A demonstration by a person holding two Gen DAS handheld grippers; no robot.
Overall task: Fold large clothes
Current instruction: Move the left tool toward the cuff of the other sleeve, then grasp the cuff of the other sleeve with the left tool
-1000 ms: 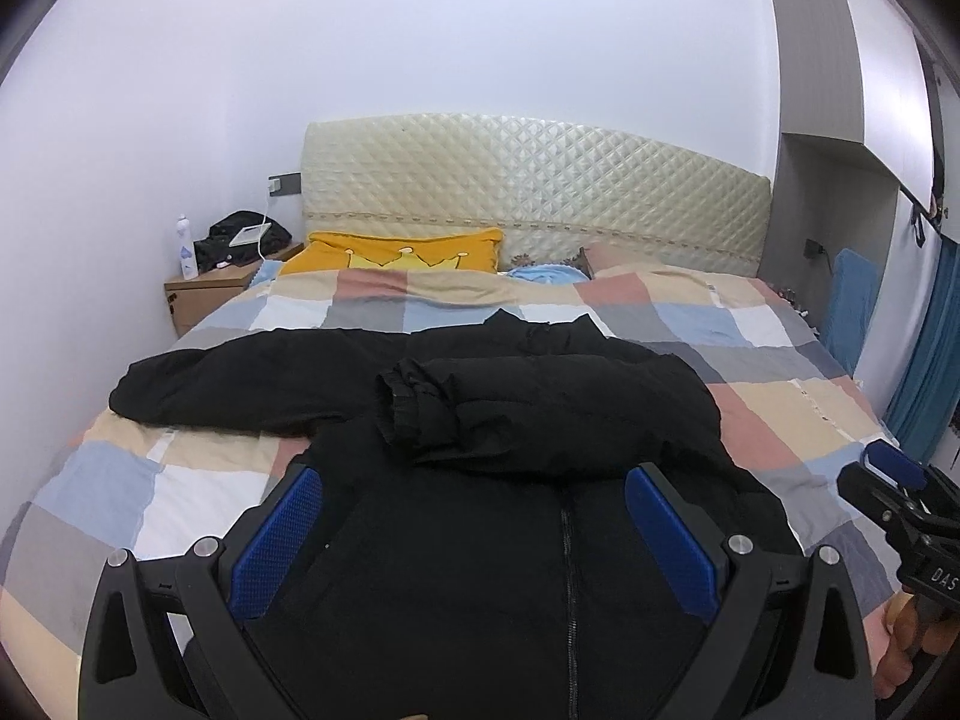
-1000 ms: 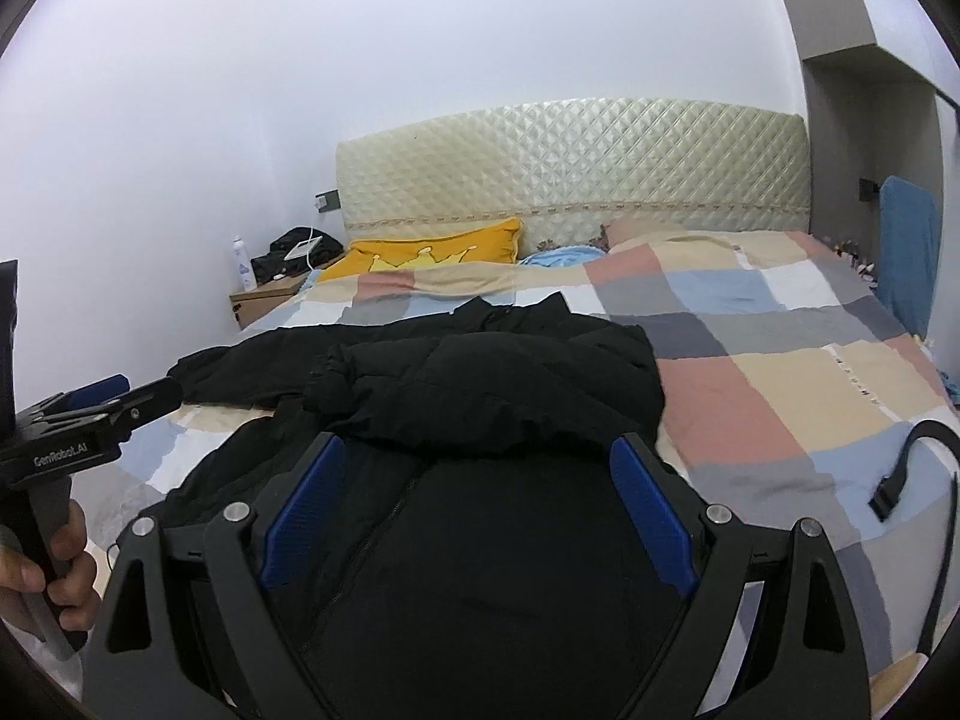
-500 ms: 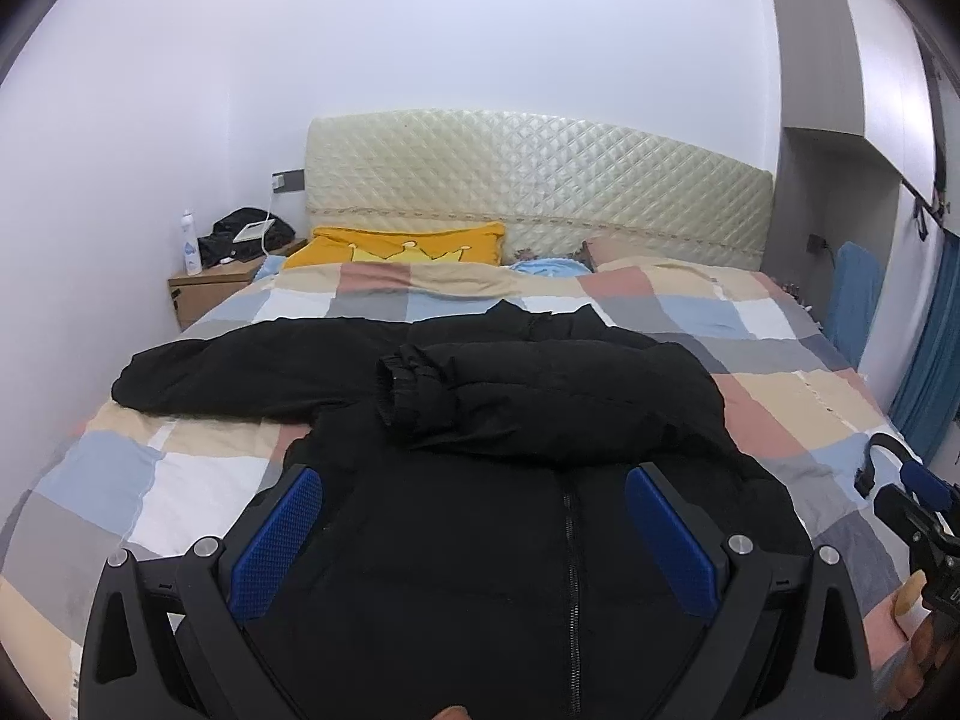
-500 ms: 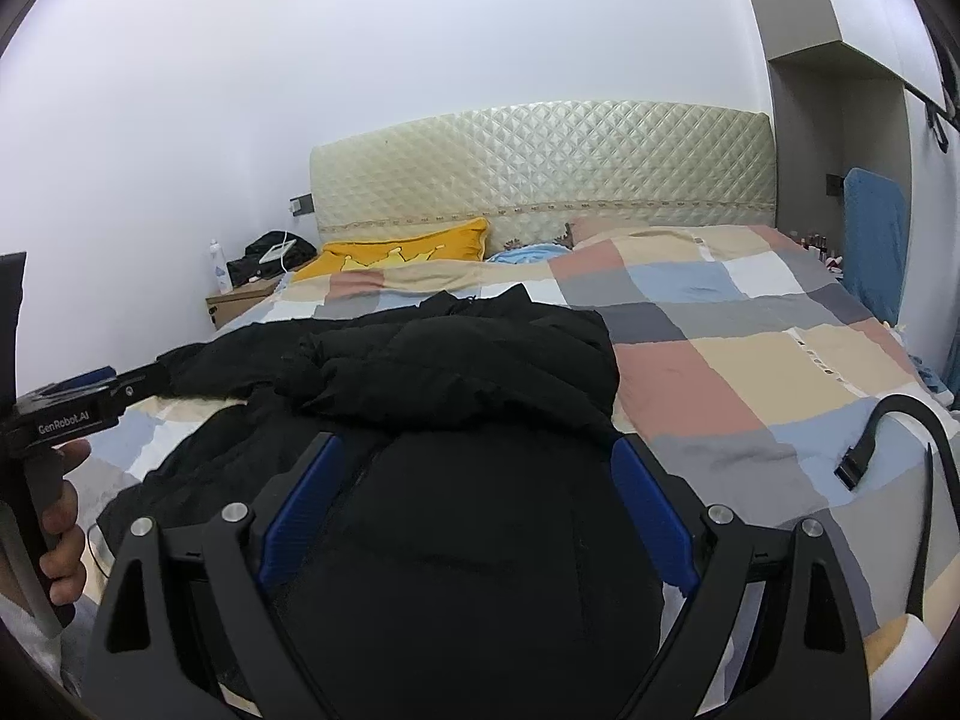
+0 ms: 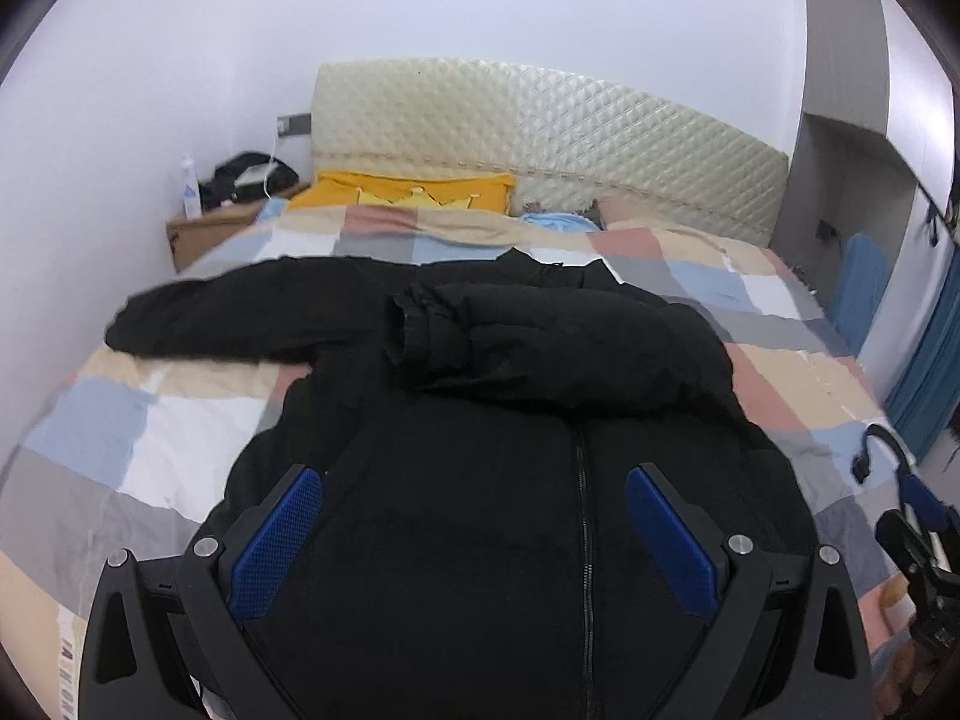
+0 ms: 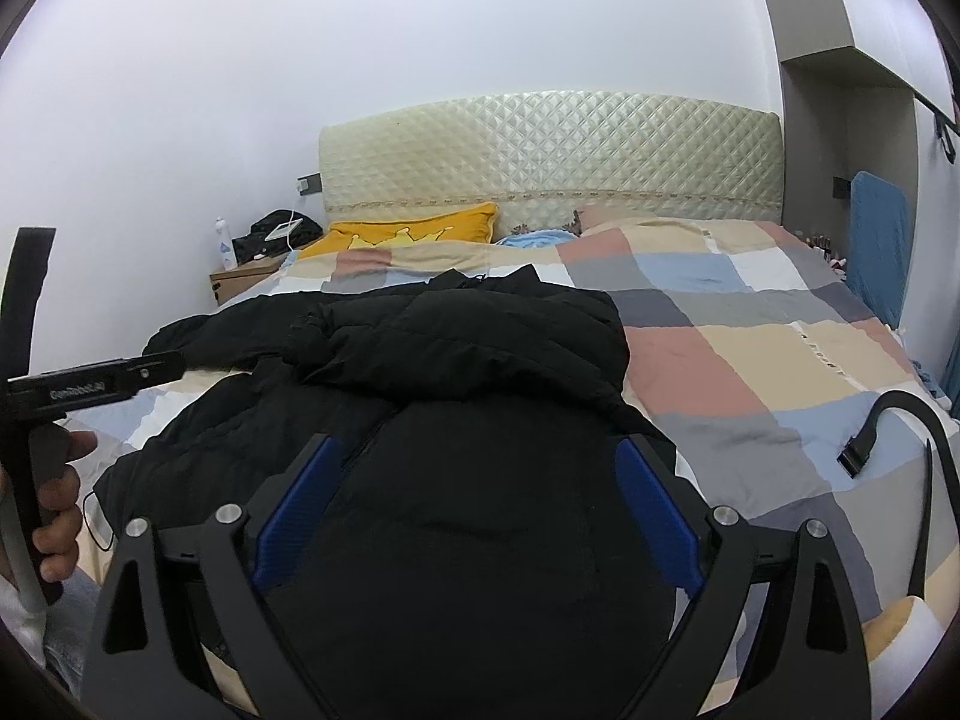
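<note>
A large black padded jacket (image 5: 492,480) lies front up on the checked bed cover (image 5: 150,420), zipper down the middle. Its right sleeve (image 5: 540,342) is folded across the chest; its left sleeve (image 5: 228,312) stretches out to the left. My left gripper (image 5: 474,516) is open and empty, hovering over the jacket's lower body. My right gripper (image 6: 474,492) is open and empty above the same jacket (image 6: 456,372). The left gripper also shows at the left edge of the right wrist view (image 6: 96,384), held by a hand.
A quilted cream headboard (image 5: 540,144) and a yellow pillow (image 5: 408,192) are at the far end. A wooden nightstand (image 5: 210,228) with a bottle and a black bag stands at the back left. A black strap with a buckle (image 6: 864,450) lies on the bed's right side.
Both grippers have shifted slightly over the jacket's lower body, still open. The jacket has not moved.
</note>
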